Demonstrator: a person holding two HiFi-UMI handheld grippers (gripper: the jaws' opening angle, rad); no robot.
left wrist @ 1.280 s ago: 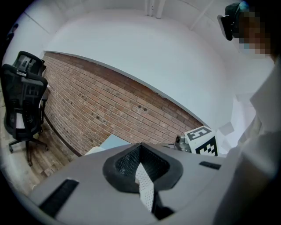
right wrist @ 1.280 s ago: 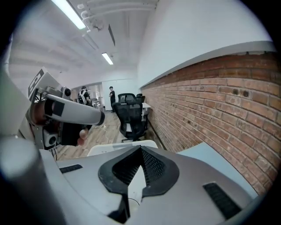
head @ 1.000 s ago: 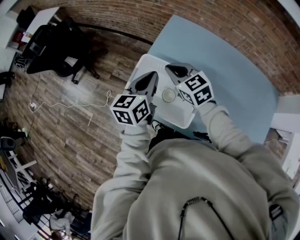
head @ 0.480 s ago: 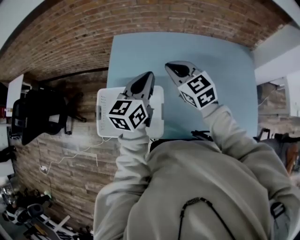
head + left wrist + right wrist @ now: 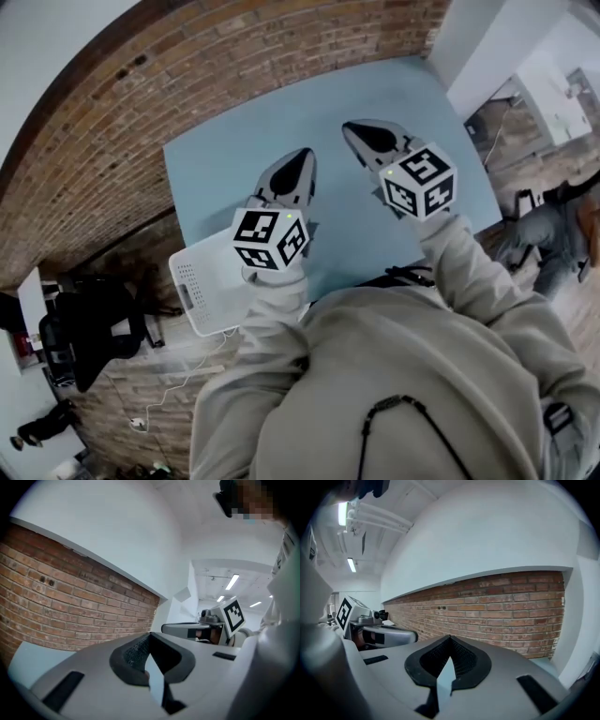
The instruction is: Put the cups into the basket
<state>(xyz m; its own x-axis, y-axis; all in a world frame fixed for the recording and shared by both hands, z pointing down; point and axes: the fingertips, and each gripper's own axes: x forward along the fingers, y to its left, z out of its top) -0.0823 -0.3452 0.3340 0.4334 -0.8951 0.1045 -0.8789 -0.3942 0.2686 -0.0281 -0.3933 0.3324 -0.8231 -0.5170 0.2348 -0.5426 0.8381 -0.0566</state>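
Observation:
In the head view my left gripper (image 5: 301,157) and right gripper (image 5: 352,129) are held side by side over the light blue table (image 5: 244,150), both pointing away from me. Each is shut with nothing between its jaws. The left gripper view shows its own jaws (image 5: 149,637) closed tip to tip, with the right gripper (image 5: 187,629) beyond. From the right gripper view the closed jaws (image 5: 450,640) face a brick wall, with the left gripper (image 5: 386,634) beside them. The white basket (image 5: 194,281) stands at the table's left edge, partly behind my left sleeve. No cup shows.
A brick wall (image 5: 234,56) runs along the table's far side. Left of the basket lie wooden floor and a black chair (image 5: 80,333). A person (image 5: 548,234) is at the far right, past the table's corner.
The head view has swung right: the basket slid from the picture's middle to the lower left, and the cup seen in it earlier is out of sight. Both grippers stay shut.

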